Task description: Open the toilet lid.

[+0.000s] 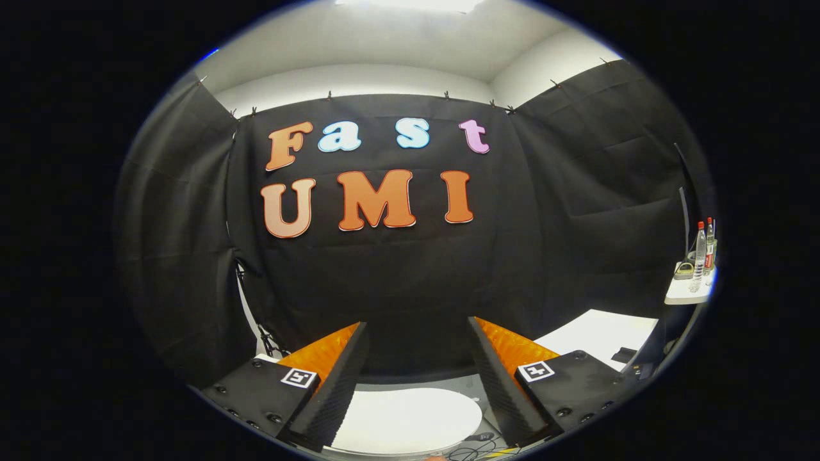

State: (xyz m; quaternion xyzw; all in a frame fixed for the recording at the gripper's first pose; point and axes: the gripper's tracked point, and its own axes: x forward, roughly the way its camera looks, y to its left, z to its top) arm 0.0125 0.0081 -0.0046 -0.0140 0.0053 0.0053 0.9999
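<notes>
The white toilet lid lies flat and closed, low between and below my two fingers. My gripper is open, with a wide gap between its fingers and nothing held in it. The fingers point toward the black cloth wall, well above the lid and not touching it. The lid's near part is hidden by the fingers' bases.
A white table stands to the right with a small dark object on it. Farther right a small white shelf carries two bottles. Cables lie on the floor beside the toilet. The black cloth wall closes off the front.
</notes>
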